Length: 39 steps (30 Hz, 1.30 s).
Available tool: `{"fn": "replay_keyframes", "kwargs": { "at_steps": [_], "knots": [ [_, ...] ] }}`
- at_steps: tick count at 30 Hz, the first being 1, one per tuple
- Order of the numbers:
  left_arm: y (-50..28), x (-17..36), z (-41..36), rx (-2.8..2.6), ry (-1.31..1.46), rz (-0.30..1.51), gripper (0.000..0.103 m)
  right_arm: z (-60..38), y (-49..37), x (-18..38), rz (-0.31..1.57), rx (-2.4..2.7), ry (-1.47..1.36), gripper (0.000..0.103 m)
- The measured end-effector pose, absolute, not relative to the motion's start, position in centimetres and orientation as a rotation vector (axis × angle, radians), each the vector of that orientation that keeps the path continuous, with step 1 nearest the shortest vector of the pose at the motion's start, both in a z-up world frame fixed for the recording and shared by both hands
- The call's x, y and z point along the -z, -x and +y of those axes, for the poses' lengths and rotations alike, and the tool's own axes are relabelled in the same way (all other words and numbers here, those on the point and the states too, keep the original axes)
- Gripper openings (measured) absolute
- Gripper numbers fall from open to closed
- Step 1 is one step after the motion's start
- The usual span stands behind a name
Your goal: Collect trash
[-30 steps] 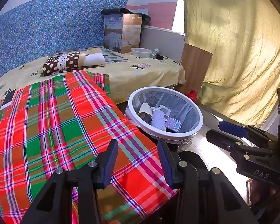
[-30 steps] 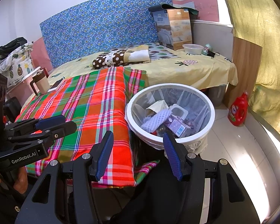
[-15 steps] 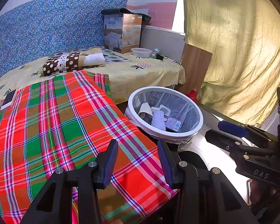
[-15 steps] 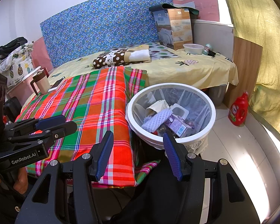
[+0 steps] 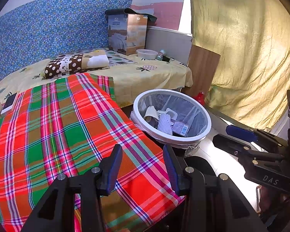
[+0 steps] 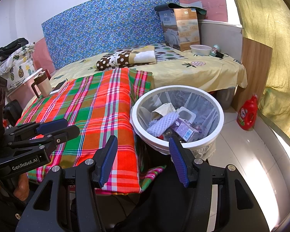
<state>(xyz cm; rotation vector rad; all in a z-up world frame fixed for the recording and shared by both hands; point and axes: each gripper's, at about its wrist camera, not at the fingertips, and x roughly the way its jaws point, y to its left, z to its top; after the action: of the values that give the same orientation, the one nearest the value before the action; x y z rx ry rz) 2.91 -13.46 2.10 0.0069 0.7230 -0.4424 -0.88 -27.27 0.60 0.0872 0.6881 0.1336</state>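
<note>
White-rimmed mesh trash basket point(image 6: 220, 116) beside the bed's near edge already holds scraps; nothing has shifted. Left gripper point(image 5: 143, 169) and right gripper point(image 6: 145, 159) fingers remain apart, empty, suggesting collection is finished.

— What are the hands doing?

— Both are holding their grippers side by side, angling down. The left gripper point(image 5: 143, 167) is standing with its jaws parted, nothing between its blue pads.

— And the other?

— The right gripper point(image 6: 143, 159) is gaping wider, also gripping nothing. A hand point(image 6: 19, 188) is showing at the left one's handle.
</note>
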Motion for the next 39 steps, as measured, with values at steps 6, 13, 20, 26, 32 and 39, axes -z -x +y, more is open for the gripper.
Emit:
{"fn": "replay_keyframes", "kwargs": {
  "at_steps": [6,13,20,26,32,39],
  "knots": [
    [-2.97,-2.06,-13.39,0.441,-0.005,0.724,0.044,-27.32,0.86,-0.57,0.688,-0.133,-0.088,0.057],
    [-3.06,-2.00,-13.40,0.441,-0.003,0.728,0.044,-27.37,0.83,-0.57,0.689,-0.134,-0.088,0.057],
    [-3.07,-1.87,-13.40,0.436,-0.010,0.727,0.044,-27.34,0.83,-0.59,0.689,-0.135,-0.087,0.057],
    [-3.05,-1.81,-13.46,0.435,-0.014,0.727,0.044,-27.37,0.84,-0.48,0.689,-0.137,-0.087,0.057],
    [-3.03,-1.79,-13.52,0.434,-0.019,0.729,0.044,-27.41,0.81,-0.44,0.688,-0.140,-0.086,0.057],
    [-3.02,-1.64,-13.56,0.436,-0.020,0.733,0.044,-27.33,0.83,-0.44,0.690,-0.138,-0.088,0.057]
  ]
}}
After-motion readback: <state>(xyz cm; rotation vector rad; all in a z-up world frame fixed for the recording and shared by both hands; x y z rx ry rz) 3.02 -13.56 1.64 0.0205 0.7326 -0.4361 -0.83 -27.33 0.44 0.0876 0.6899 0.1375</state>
